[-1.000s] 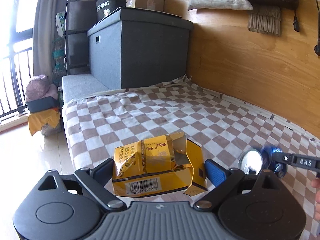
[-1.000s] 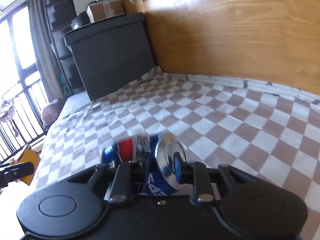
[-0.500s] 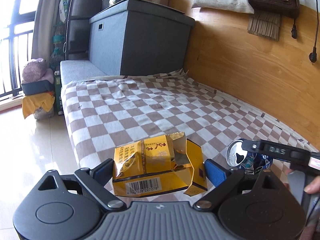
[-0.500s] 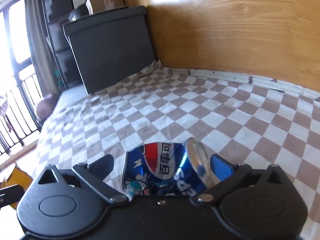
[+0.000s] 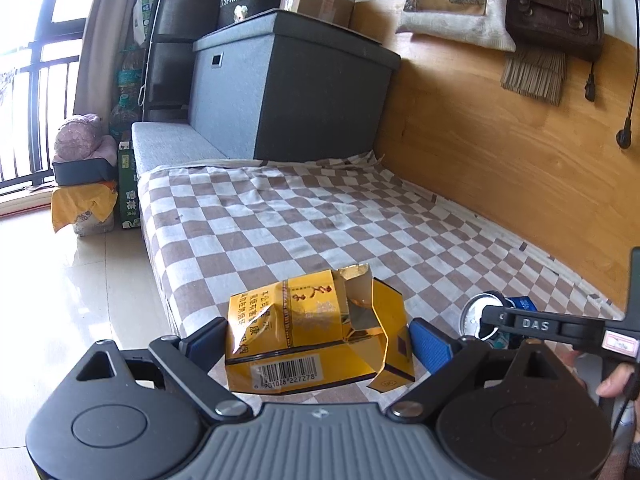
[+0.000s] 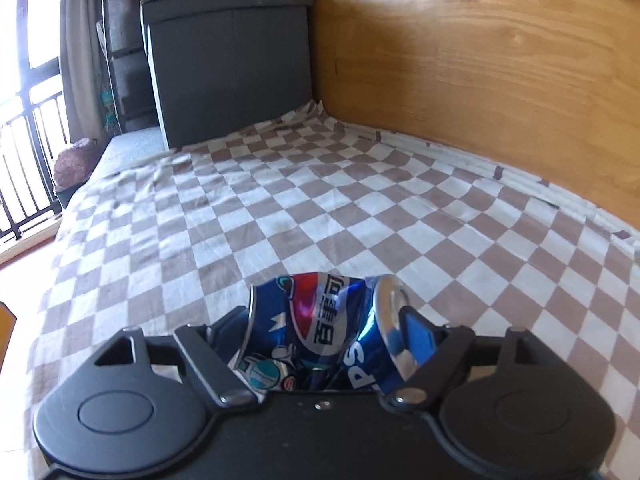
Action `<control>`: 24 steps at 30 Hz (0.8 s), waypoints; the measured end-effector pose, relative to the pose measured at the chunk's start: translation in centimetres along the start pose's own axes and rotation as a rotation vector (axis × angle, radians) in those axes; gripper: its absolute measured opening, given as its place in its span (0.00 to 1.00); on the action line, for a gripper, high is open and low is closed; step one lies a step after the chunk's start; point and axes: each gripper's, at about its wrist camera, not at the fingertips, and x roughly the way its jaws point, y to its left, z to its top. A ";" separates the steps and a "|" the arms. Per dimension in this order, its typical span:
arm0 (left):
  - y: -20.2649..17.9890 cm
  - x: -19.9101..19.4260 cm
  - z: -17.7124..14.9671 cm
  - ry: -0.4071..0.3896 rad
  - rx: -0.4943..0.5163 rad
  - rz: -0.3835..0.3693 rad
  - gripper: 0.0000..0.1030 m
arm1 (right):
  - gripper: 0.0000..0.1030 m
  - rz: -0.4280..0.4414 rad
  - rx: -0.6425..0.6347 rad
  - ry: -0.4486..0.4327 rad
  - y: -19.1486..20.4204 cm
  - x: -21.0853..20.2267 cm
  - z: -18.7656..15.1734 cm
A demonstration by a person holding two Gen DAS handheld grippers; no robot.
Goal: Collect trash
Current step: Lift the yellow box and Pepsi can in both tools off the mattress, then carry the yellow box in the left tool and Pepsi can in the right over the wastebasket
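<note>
A torn yellow carton (image 5: 304, 320) with a barcode sits between the blue pads of my left gripper (image 5: 316, 338), which is shut on it above the bed's near edge. In the right wrist view a crushed blue cola can (image 6: 312, 336) lies lengthwise between the fingers of my right gripper (image 6: 320, 318). Its jaws are closing, with one pad on the can's silver top and the other against its base. The left wrist view shows the can's silver end (image 5: 480, 308) at lower right, under a black finger (image 5: 536, 325) of the right gripper.
A brown-and-white checkered sheet (image 5: 320, 208) covers the bed. A grey storage box (image 5: 304, 92) stands at its far end, and a wooden wall panel (image 5: 500, 152) runs along the right. Shiny floor (image 5: 80, 280) lies to the left with a yellow-draped pile (image 5: 84, 204). A person's fingers (image 5: 616, 380) hold the right tool.
The right jaws opened wide from a narrow crosswise grip, the can turned lengthwise, and they are now drawn in on its ends. Both views swung; the carton stayed in the left jaws.
</note>
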 end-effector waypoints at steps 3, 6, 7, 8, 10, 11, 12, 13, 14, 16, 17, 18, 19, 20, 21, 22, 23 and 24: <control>0.3 -1.0 0.3 -0.014 -0.014 0.003 0.92 | 0.78 0.012 -0.020 -0.037 0.5 -1.9 0.4; 1.0 -2.1 0.7 -0.033 -0.028 0.016 0.92 | 0.78 0.028 -0.041 -0.078 1.4 -4.0 1.0; 1.3 -2.5 0.9 -0.040 -0.035 0.023 0.92 | 0.78 0.036 -0.046 -0.090 1.8 -4.6 1.2; 1.7 -2.9 1.0 -0.047 -0.041 0.029 0.92 | 0.78 0.046 -0.052 -0.102 2.2 -5.2 1.4; 2.4 -3.9 1.4 -0.064 -0.052 0.042 0.92 | 0.78 0.067 -0.063 -0.124 3.0 -6.3 1.9; 2.9 -4.4 1.6 -0.074 -0.055 0.050 0.92 | 0.78 0.081 -0.070 -0.136 3.7 -6.8 2.2; 3.3 -4.9 1.8 -0.082 -0.058 0.059 0.92 | 0.78 0.093 -0.077 -0.145 4.3 -7.4 2.4; 3.8 -5.5 1.9 -0.090 -0.062 0.068 0.92 | 0.78 0.106 -0.084 -0.155 5.0 -7.8 2.5; 4.3 -6.0 2.0 -0.098 -0.067 0.077 0.92 | 0.78 0.119 -0.091 -0.163 5.7 -8.2 2.6; 5.4 -7.0 2.2 -0.108 -0.076 0.097 0.92 | 0.78 0.146 -0.106 -0.171 7.2 -8.9 2.8; 6.1 -7.7 2.3 -0.113 -0.080 0.112 0.92 | 0.78 0.160 -0.114 -0.172 8.0 -9.1 2.9; 6.7 -8.3 2.3 -0.119 -0.082 0.127 0.92 | 0.78 0.174 -0.122 -0.173 8.9 -9.3 3.0; 7.4 -9.0 2.4 -0.125 -0.084 0.141 0.92 | 0.78 0.187 -0.129 -0.173 9.8 -9.6 3.0; 8.1 -9.6 2.4 -0.132 -0.088 0.157 0.92 | 0.78 0.199 -0.137 -0.173 10.7 -9.9 3.0; 8.9 -10.3 2.3 -0.138 -0.094 0.172 0.92 | 0.78 0.214 -0.144 -0.175 11.7 -10.2 2.9; 9.8 -11.0 2.3 -0.142 -0.099 0.186 0.92 | 0.78 0.228 -0.150 -0.177 12.6 -10.5 2.9; 10.5 -11.5 2.2 -0.144 -0.103 0.201 0.92 | 0.78 0.243 -0.157 -0.178 13.6 -10.9 2.8; 11.4 -12.2 2.2 -0.145 -0.109 0.221 0.92 | 0.78 0.258 -0.163 -0.178 14.5 -11.1 2.7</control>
